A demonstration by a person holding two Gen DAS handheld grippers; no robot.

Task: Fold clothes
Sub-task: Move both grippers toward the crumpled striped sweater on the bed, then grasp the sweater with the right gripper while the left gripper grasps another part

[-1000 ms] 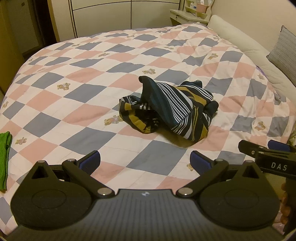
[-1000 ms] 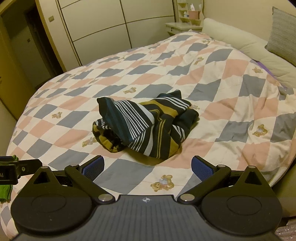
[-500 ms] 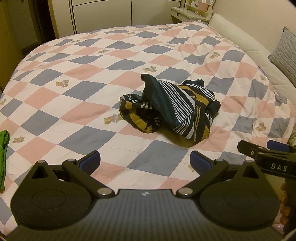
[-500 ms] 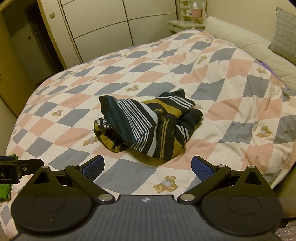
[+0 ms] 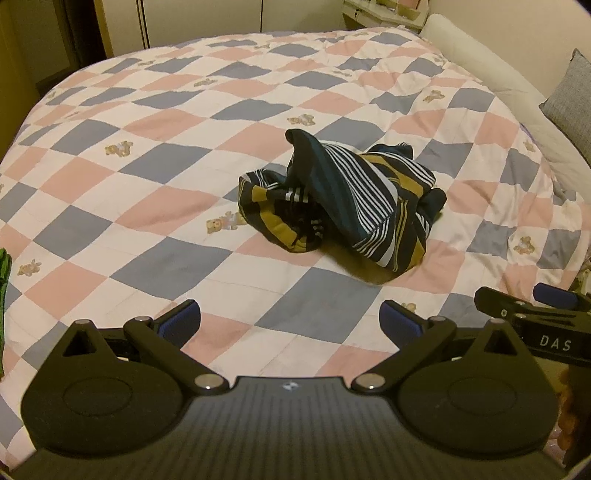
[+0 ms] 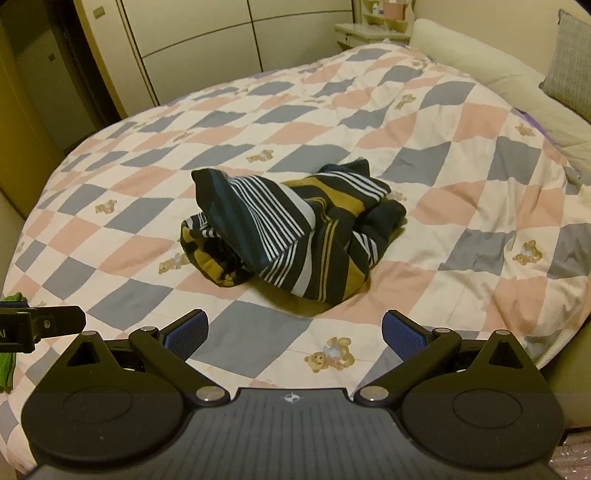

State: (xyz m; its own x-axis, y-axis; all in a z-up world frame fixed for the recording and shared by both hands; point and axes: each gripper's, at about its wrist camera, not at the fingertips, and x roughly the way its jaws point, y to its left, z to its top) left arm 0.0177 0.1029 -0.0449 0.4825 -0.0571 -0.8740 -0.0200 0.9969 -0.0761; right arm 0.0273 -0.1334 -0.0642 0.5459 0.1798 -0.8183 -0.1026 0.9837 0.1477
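A crumpled striped garment (image 5: 343, 206), dark navy with white and mustard stripes, lies in a heap near the middle of the checked quilt (image 5: 155, 192). It also fills the centre of the right wrist view, as the same garment (image 6: 295, 236). My left gripper (image 5: 290, 321) hovers over the quilt's near edge, open and empty, a short way in front of the heap. My right gripper (image 6: 295, 332) is open and empty too, just as close. Its fingers (image 5: 517, 306) show at the left view's right edge.
A green cloth (image 5: 4, 273) lies at the quilt's left edge, seen also as a green cloth (image 6: 11, 362). A cream headboard (image 6: 498, 74) and grey pillow (image 6: 572, 62) line the right side. Wardrobe doors (image 6: 221, 44) and a small shelf (image 6: 373, 26) stand beyond the bed.
Both grippers have moved slightly forward toward the garment, which now looks a little larger in both views. The garment has not moved and both grippers stay open.
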